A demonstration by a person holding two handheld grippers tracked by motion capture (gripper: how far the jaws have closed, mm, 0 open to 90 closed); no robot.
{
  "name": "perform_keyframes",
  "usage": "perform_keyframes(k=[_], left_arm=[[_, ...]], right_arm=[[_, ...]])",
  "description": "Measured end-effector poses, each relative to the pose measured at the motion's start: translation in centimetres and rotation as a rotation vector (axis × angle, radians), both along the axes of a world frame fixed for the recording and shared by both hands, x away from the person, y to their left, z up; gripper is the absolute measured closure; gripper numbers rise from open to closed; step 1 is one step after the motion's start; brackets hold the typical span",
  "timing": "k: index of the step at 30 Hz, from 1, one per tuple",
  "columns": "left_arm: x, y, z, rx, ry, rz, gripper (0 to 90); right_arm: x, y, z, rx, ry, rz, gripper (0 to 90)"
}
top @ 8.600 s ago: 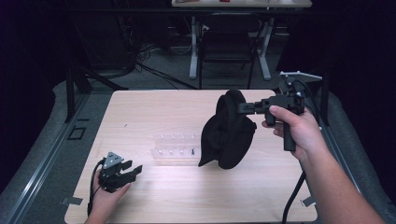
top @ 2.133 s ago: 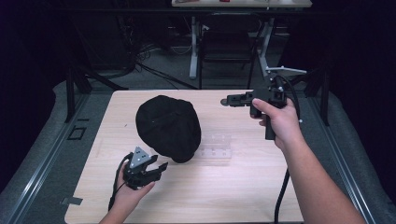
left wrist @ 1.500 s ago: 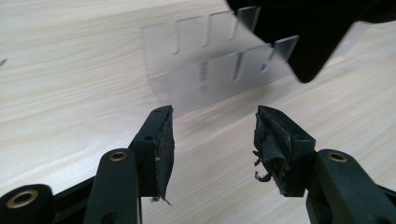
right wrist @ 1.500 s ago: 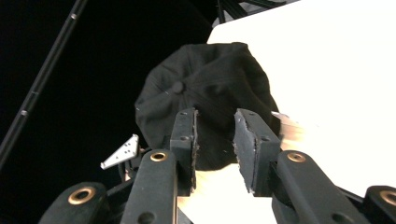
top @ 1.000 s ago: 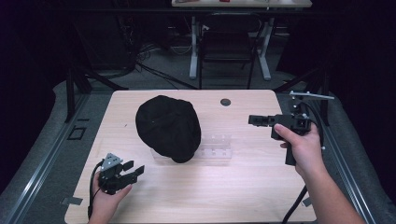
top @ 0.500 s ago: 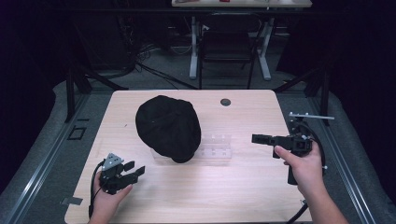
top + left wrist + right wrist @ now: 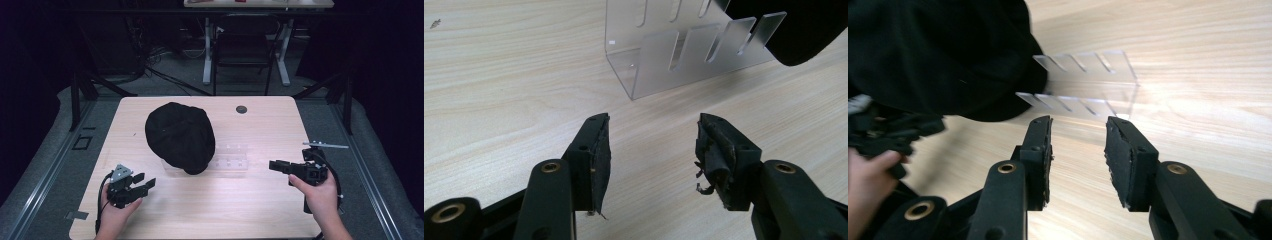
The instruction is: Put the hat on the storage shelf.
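Note:
A black cap (image 7: 179,136) lies draped over the left end of a clear acrylic slotted rack (image 7: 231,159) in the middle of the wooden table (image 7: 210,210). Near the front left edge my left gripper (image 7: 148,184) rests open on the table, its jaws pointing at the clear rack (image 7: 674,55) with nothing between them; the cap's edge (image 7: 804,30) shows at top right. At the front right, a hand holds my right gripper (image 7: 272,165) low, open and empty, aimed left at the rack (image 7: 1088,87) and the cap (image 7: 938,55).
A small dark round spot (image 7: 241,109) sits near the table's far edge. Behind the table stand a chair (image 7: 245,45) and cables on the floor. In the right gripper view the other hand and its gripper (image 7: 878,145) show at the left.
The right gripper put the cap down over the rack, let go, then drew back toward the front right and lowered. The left gripper shifted slightly back toward the front left.

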State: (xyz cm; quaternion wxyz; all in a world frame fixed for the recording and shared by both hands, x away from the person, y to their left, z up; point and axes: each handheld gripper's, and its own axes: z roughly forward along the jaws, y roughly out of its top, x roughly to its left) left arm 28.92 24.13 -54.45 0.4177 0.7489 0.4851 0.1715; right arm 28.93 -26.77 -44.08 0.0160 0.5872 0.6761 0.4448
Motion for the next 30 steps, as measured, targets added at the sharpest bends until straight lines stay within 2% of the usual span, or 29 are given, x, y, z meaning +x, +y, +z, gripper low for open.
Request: perform_keyframes(k=[2,9,14,18,21,30], left_arm=[[0.0,0.0,0.0,0.000,0.001,-0.002,47.8],[0.1,0.0,-0.1,0.001,0.003,-0.006,47.8],[0.1,-0.2,-0.3,0.002,-0.002,-0.007,47.7],[0.1,-0.3,-0.3,0.008,0.003,-0.011,47.7],[0.2,-0.3,-0.4,0.006,0.005,-0.010,47.7],[0.3,-0.6,-0.6,0.013,0.008,-0.008,47.7]], right_arm=[[-0.2,0.1,-0.9,-0.020,-0.006,-0.011,62.5],[-0.7,0.0,-4.1,-0.040,0.002,-0.035,62.5],[-1.0,0.0,-5.7,-0.082,-0.010,-0.059,62.5],[-1.1,0.0,-7.1,-0.071,0.003,-0.068,62.5],[-1.4,0.0,-8.0,-0.070,-0.008,-0.069,62.3],[-1.9,-0.1,-9.6,-0.058,-0.023,-0.086,62.1]])
